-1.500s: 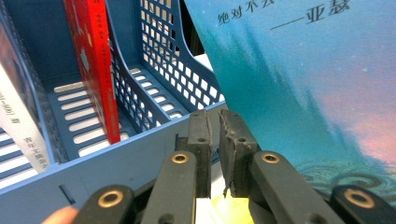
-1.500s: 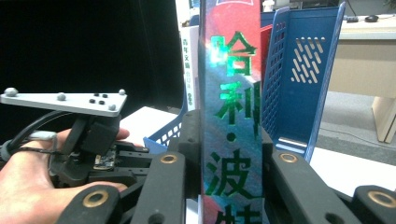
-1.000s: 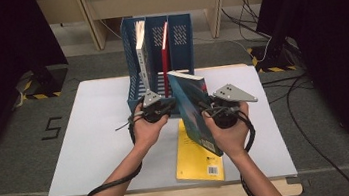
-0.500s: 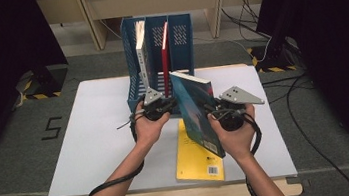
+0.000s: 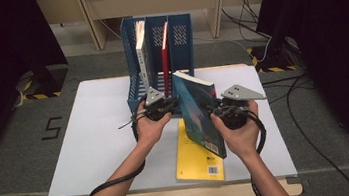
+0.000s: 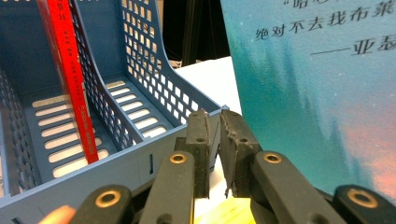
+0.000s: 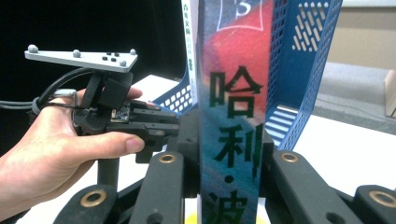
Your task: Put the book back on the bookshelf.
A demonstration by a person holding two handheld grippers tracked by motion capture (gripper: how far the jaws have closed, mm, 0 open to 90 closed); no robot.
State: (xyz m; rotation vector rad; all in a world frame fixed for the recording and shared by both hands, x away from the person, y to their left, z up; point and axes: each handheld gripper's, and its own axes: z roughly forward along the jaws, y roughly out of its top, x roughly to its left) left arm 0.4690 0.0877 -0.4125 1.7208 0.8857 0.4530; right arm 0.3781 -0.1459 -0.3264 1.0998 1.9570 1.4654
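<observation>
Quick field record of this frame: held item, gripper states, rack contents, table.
held item: teal book, upright, spine clamped in right gripper
left gripper: shut, holds nothing, at the front edge of the blue file rack
rack contents: white book, red book, both standing
table: yellow book lying flat under the teal book

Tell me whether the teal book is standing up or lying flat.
Standing, slightly tilted: the teal book is held on edge, its spine clamped in the right tongs.

High view overhead, facing forward; gripper views close, both on blue rack (image 6: 140, 112) and book (image 7: 231, 116)
</observation>
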